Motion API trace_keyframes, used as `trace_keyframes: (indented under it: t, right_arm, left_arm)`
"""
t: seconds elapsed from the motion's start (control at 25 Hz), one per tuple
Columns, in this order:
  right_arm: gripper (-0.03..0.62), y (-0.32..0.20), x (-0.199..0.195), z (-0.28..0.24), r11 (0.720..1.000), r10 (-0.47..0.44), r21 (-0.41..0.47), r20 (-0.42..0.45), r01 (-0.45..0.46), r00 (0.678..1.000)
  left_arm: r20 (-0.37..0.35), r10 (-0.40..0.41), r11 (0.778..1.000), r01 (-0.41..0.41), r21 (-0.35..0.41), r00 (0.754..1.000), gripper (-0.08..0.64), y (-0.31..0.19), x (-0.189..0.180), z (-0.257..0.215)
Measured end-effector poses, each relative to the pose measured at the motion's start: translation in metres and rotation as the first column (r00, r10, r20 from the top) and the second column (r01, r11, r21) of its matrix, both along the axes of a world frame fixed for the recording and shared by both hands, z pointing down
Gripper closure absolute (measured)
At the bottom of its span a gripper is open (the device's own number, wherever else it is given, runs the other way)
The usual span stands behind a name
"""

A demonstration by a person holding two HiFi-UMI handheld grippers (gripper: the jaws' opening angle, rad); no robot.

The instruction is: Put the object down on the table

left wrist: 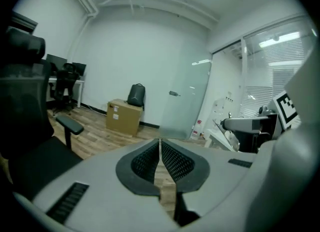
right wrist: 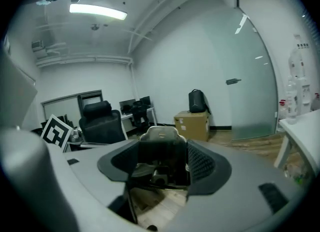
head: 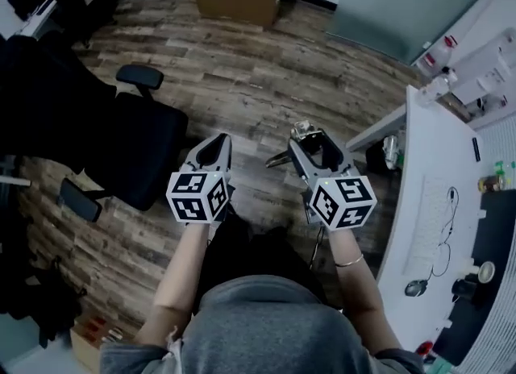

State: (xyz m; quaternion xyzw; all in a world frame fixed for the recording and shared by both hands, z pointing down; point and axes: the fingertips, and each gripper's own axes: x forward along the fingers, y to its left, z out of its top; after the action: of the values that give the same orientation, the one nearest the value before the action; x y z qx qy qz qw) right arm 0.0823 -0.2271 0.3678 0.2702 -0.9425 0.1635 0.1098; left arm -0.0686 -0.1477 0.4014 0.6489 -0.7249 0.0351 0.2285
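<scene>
Right tool (head: 313, 143) is clamped across the object (right wrist: 159, 148), a dark, hard-looking piece with a metal cap, maybe a stapler. It hangs over the wooden floor (head: 242, 66), well apart from the white counter (head: 431, 163). It looks rigid and fairly weighty, so a hold across the body suits it. Left tool (left wrist: 160, 158) is pressed together, empty.

The person's left forearm (head: 179, 272) and right forearm (head: 355, 284) reach forward side by side. The left gripper (head: 218, 145), farther from the white table (head: 431, 171), has its jaws pressed together, empty. The right gripper (head: 316, 143), nearer that table, clamps a dark metal-topped object (head: 304, 130).
</scene>
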Motion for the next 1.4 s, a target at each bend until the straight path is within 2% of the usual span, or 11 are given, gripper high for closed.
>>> trace_keyframes:
  t: [0.12,0.2,0.44,0.6,0.84,1.0,1.24,1.4]
  right_arm:
    - [0.302,0.021,-0.063,0.01,0.993,-0.118,-0.012,-0.022,0.118,0.993]
    - [0.302,0.036,-0.104,0.015,0.978,-0.206,-0.017,-0.034,0.206,0.978]
    - [0.302,0.073,-0.201,0.028,0.904,-0.428,-0.019,-0.064,0.428,0.901]
    - [0.302,0.104,-0.256,0.036,0.833,-0.554,-0.023,-0.06,0.553,0.831]
    - [0.302,0.164,-0.319,0.055,0.708,-0.706,-0.035,-0.076,0.705,0.704]
    - [0.302,0.195,-0.355,0.08,0.632,-0.772,-0.043,-0.122,0.774,0.624]
    - [0.302,0.223,-0.396,0.125,0.575,-0.811,-0.061,-0.181,0.816,0.557]
    - [0.302,0.237,-0.428,0.158,0.548,-0.823,-0.076,-0.227,0.833,0.521]
  left_arm:
    - [-0.012,-0.123,0.992,0.123,-0.01,0.992,0.529,0.037,-0.053,0.007]
    - [-0.018,-0.211,0.977,0.211,-0.024,0.977,0.529,0.064,-0.086,0.013]
    - [-0.01,-0.424,0.905,0.423,-0.045,0.906,0.529,0.128,-0.148,0.023]
    - [-0.004,-0.552,0.833,0.551,-0.042,0.834,0.529,0.174,-0.176,0.026]
    - [-0.002,-0.716,0.696,0.714,-0.08,0.698,0.529,0.252,-0.196,0.043]
    - [-0.01,-0.793,0.606,0.788,-0.107,0.609,0.529,0.292,-0.204,0.059]
    - [-0.022,-0.848,0.527,0.837,-0.148,0.53,0.529,0.326,-0.211,0.089]
    - [-0.036,-0.866,0.497,0.85,-0.173,0.499,0.529,0.337,-0.221,0.108]
